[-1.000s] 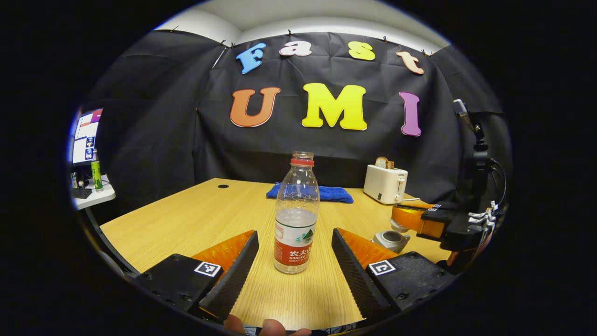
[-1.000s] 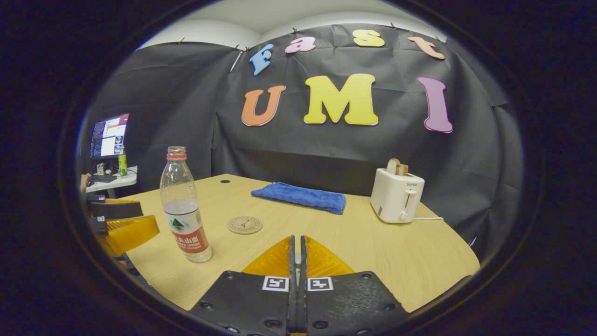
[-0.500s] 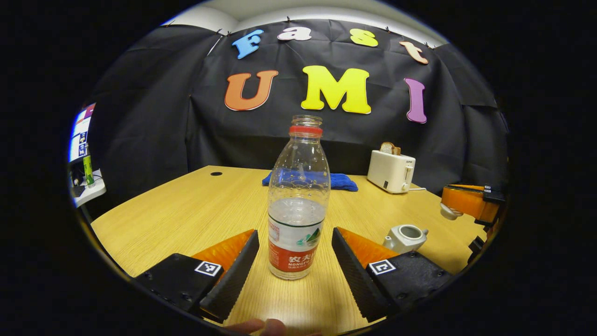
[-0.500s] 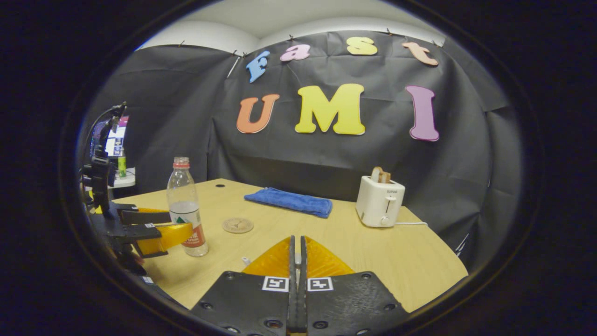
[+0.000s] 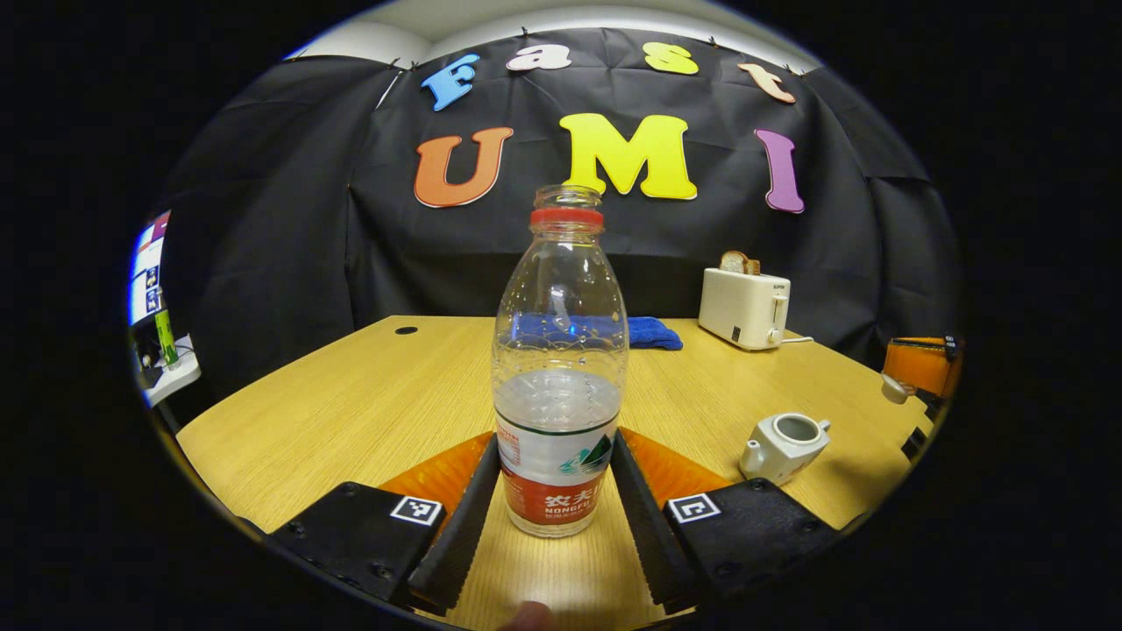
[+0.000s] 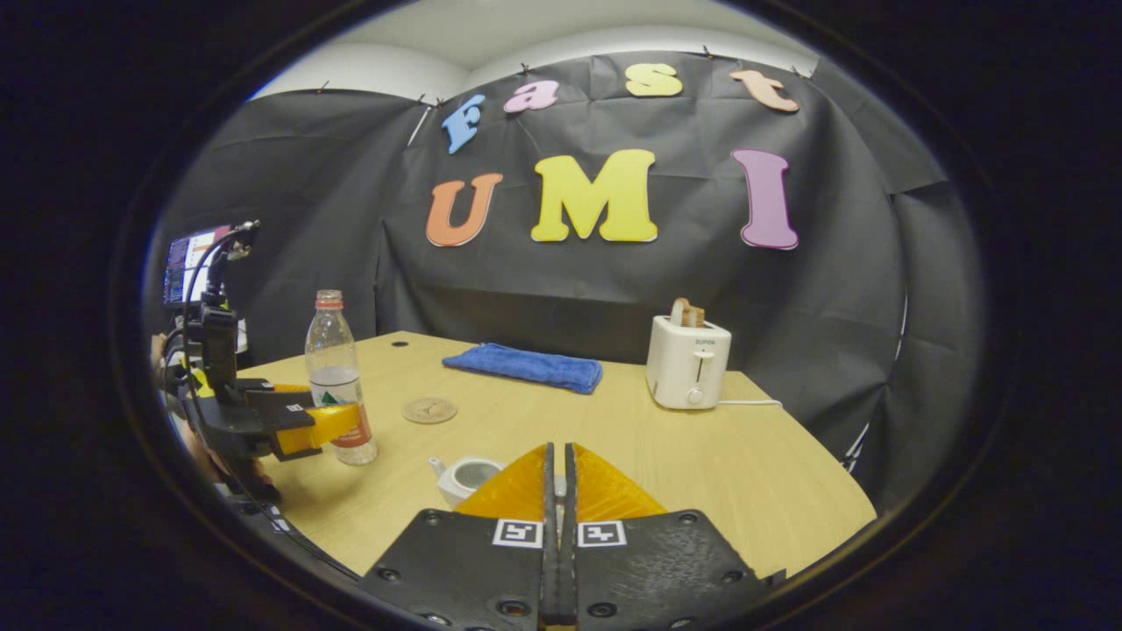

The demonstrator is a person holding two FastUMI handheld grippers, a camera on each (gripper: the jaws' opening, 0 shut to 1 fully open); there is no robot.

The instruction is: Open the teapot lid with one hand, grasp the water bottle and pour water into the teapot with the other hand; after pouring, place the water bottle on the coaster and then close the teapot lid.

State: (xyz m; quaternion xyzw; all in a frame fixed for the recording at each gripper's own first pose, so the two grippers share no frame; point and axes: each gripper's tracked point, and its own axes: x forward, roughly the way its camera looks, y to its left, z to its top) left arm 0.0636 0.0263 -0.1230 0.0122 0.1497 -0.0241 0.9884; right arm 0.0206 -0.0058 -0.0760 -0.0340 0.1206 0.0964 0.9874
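We see the water bottle (image 5: 561, 368) standing upright on the bench (image 5: 351, 412), its long axis vertical and its open neck, ringed by a red collar, pointing straight up; it is roughly half full. The left tool (image 5: 554, 504) has its two fingers set against either side of the bottle's labelled lower part, and they appear to press on it, though the exact contact is hard to judge at this angle; in the right gripper view the same tool (image 6: 337, 422) reaches in from the left at the bottle (image 6: 336, 386).

The teapot (image 5: 783, 445) sits on the bench to the right of the bottle, well apart from it, uncovered, its opening facing up and its spout pointing left toward the bottle; in the right gripper view the teapot (image 6: 467, 478) lies just ahead of the right tool (image 6: 557, 491), whose fingers are pressed together on a small white piece that we take to be the lid, barely visible between them. In the left gripper view the right tool (image 5: 916, 368) hangs at the far right edge, above the bench.

The round coaster (image 6: 429, 409) lies flat beside the bottle; behind it lie a folded blue towel (image 6: 524, 365) and a white toaster (image 6: 686, 363) with bread in its slot.
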